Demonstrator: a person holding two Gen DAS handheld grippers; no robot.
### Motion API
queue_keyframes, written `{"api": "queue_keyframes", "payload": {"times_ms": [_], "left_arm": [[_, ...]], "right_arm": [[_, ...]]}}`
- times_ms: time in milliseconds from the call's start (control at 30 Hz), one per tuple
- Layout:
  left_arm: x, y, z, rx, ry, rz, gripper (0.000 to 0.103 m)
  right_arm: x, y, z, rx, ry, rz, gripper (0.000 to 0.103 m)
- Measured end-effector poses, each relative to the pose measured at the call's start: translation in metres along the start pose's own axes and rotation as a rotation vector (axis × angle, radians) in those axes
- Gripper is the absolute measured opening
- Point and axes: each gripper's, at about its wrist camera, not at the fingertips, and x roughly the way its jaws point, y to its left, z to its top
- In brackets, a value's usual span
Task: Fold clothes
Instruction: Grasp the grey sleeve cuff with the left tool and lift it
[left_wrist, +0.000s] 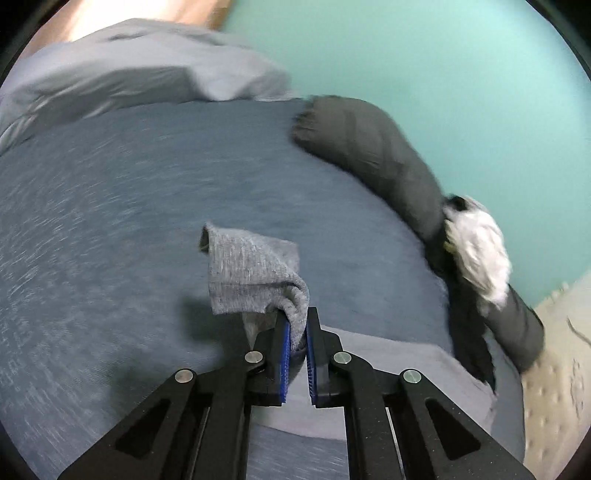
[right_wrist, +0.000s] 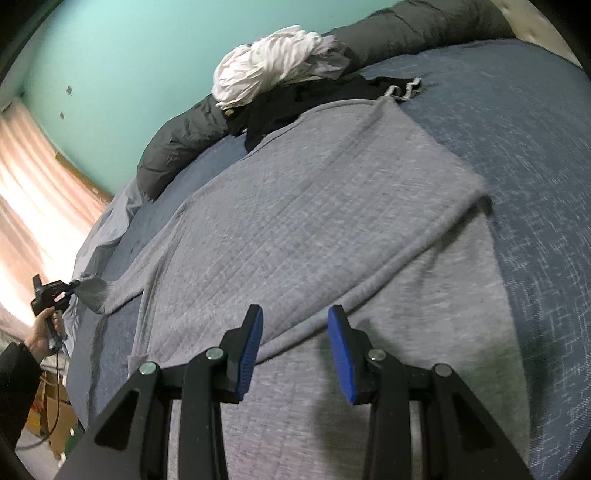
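A grey knit sweater (right_wrist: 314, 221) lies spread flat on the blue bedspread (right_wrist: 535, 184), with one sleeve folded across its body. My left gripper (left_wrist: 295, 314) is shut on the cuff of the other sleeve (left_wrist: 251, 273), and the cuff hangs lifted above the bed. In the right wrist view the left gripper (right_wrist: 72, 286) is at the far left, pulling that sleeve out sideways, with a person's hand (right_wrist: 40, 339) on its grip. My right gripper (right_wrist: 295, 314) is open just over the folded sleeve's edge near the sweater's hem, with nothing between its pads.
A dark grey padded jacket (right_wrist: 177, 136) lies along the far edge of the bed against the teal wall. A crumpled white garment (right_wrist: 273, 62) and a black garment (right_wrist: 295, 99) sit on it. A pale blue sheet (left_wrist: 110, 74) is bunched at one bed corner. A lit curtain (right_wrist: 37, 184) hangs at left.
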Motion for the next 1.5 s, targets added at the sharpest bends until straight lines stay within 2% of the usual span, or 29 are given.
{"api": "queue_keyframes", "payload": {"times_ms": [100,300,600,800,933,1100,1200,1300,1367,1400,1433,1467,1500], "left_arm": [[-0.006,-0.047,-0.005,0.067,0.015,-0.056,0.008],[-0.008,-0.148,-0.044,0.186,0.07,-0.165,0.008],[0.004,-0.293,-0.123,0.418,0.155,-0.273,0.008],[0.005,-0.368,-0.193,0.611,0.199,-0.326,0.008],[0.01,-0.395,-0.244,0.701,0.249,-0.351,0.008],[0.024,-0.417,-0.321,0.811,0.348,-0.367,0.008],[0.038,-0.419,-0.359,0.877,0.433,-0.35,0.008],[0.05,-0.413,-0.382,0.898,0.501,-0.329,0.01],[0.057,-0.408,-0.393,0.904,0.553,-0.322,0.024],[0.056,-0.406,-0.394,0.907,0.556,-0.326,0.029],[0.055,-0.405,-0.395,0.908,0.558,-0.329,0.041],[0.052,-0.405,-0.393,0.908,0.557,-0.335,0.047],[0.047,-0.404,-0.39,0.905,0.55,-0.345,0.048]], "right_arm": [[-0.007,-0.011,0.004,0.038,-0.007,0.0,0.037],[-0.022,-0.027,0.011,0.093,-0.03,0.024,0.037],[-0.044,-0.058,0.015,0.165,-0.078,0.049,0.037],[-0.054,-0.072,0.018,0.21,-0.105,0.06,0.037],[-0.057,-0.076,0.018,0.222,-0.111,0.059,0.037],[-0.064,-0.079,0.019,0.223,-0.122,0.059,0.037],[-0.065,-0.081,0.019,0.234,-0.122,0.057,0.037],[-0.063,-0.083,0.018,0.241,-0.114,0.063,0.037],[-0.06,-0.081,0.018,0.234,-0.104,0.065,0.037],[-0.059,-0.08,0.018,0.23,-0.1,0.066,0.037],[-0.058,-0.079,0.018,0.226,-0.096,0.069,0.037],[-0.056,-0.078,0.018,0.223,-0.092,0.073,0.037],[-0.055,-0.077,0.018,0.219,-0.085,0.077,0.037]]}}
